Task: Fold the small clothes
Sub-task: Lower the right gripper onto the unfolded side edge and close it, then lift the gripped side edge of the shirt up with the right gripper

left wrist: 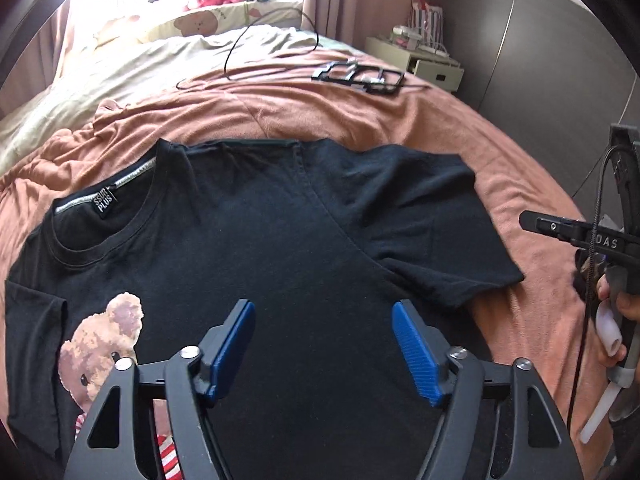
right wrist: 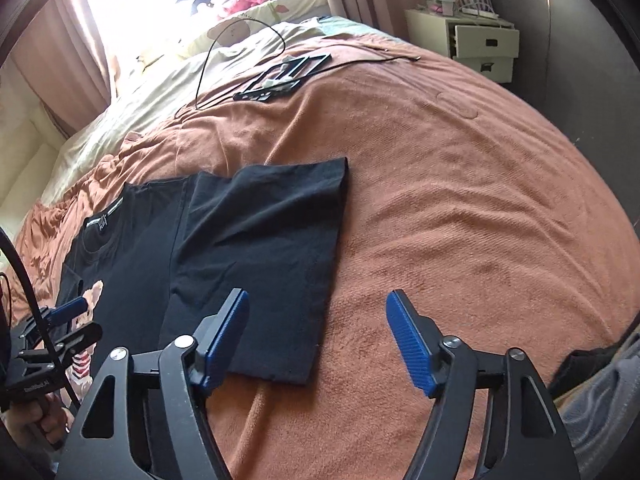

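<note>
A black T-shirt [left wrist: 248,240] with a teddy-bear print [left wrist: 104,344] lies flat on the salmon bedspread [left wrist: 360,116], neck label up and to the left. Its right side is folded over the body, the sleeve [left wrist: 424,208] spread on top. My left gripper [left wrist: 323,312] hovers open over the shirt's middle, nothing between its blue pads [left wrist: 412,348]. In the right wrist view the same shirt [right wrist: 256,248] shows its folded edge, and my right gripper [right wrist: 317,304] hangs open above that edge and the bare blanket. The left gripper's fingers [right wrist: 70,308] show at the far left.
A black flat frame with a cable [left wrist: 360,76] lies further up the bed, near a cream sheet [left wrist: 120,76] and pillows. A white nightstand [right wrist: 476,40] stands beyond the bed's right side. A hand [left wrist: 628,312] holds the right gripper's handle. Open blanket [right wrist: 460,208] lies right of the shirt.
</note>
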The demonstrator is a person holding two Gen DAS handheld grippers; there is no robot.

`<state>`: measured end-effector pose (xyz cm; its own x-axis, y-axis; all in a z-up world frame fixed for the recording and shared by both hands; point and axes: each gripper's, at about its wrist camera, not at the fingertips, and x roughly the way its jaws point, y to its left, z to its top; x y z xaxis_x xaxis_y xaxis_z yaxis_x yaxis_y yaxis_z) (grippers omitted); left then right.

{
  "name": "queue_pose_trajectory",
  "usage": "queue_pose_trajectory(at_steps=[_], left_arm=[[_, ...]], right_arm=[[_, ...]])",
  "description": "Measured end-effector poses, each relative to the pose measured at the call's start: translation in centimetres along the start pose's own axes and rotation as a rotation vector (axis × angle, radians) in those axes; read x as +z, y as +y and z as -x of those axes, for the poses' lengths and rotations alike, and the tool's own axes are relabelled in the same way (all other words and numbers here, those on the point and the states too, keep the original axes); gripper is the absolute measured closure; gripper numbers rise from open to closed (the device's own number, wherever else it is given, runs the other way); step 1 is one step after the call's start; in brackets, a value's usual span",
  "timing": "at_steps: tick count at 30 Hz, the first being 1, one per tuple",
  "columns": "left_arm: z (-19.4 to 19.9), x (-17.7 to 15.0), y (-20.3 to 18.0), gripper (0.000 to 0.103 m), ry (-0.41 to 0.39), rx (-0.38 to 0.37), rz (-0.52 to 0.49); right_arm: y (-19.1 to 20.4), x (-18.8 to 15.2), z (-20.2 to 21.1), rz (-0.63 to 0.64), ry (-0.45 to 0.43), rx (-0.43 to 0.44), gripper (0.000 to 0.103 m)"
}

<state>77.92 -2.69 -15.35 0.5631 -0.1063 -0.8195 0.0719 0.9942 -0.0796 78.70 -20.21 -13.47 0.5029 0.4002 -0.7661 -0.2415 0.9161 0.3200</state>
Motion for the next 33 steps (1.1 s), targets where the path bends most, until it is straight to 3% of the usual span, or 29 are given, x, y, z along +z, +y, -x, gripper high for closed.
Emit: queue_pose_trajectory(at_steps=[4,7,10,13,18,22,33], left_arm=[[-1.5,0.5,0.0,0.045,0.02,-0.031,0.005],[-2.2,0.8,-0.4,0.048,0.017,-0.049,0.0],[-2.9,0.8,-0.6,0.065,0.026,-0.068,0.005],[-3.8,0.9,-0.6,0.074,0.058,-0.087,0.02],[-4.5,0.8,-0.5,0.074,0.063,-0.137,0.061],[-5.3,0.6,-0.4,0.074,0.095,-0.164,0.087],[-6.2,0.5,-0.7,0.075,0.09,-0.25,0.131]], right_arm=[[-0.3,1.1,-2.1,-0.017,0.045,0.021,0.05],[-0.2,2.0,-3.5,-0.021,0.062,0.03,0.051],[-0.4,2.6,-4.2,-0.027,0.063,-0.008,0.064],[-1.0,2.8,-5.8,-0.074,0.102,0.0,0.065],[-1.6,3.2,-6.5,-0.116,0.108,0.019,0.065],[-2.5,3.4,-6.0,-0.176,0.109,0.06,0.098],[2.0,4.8,-0.7,-0.041,0.024,0.106,0.099]])
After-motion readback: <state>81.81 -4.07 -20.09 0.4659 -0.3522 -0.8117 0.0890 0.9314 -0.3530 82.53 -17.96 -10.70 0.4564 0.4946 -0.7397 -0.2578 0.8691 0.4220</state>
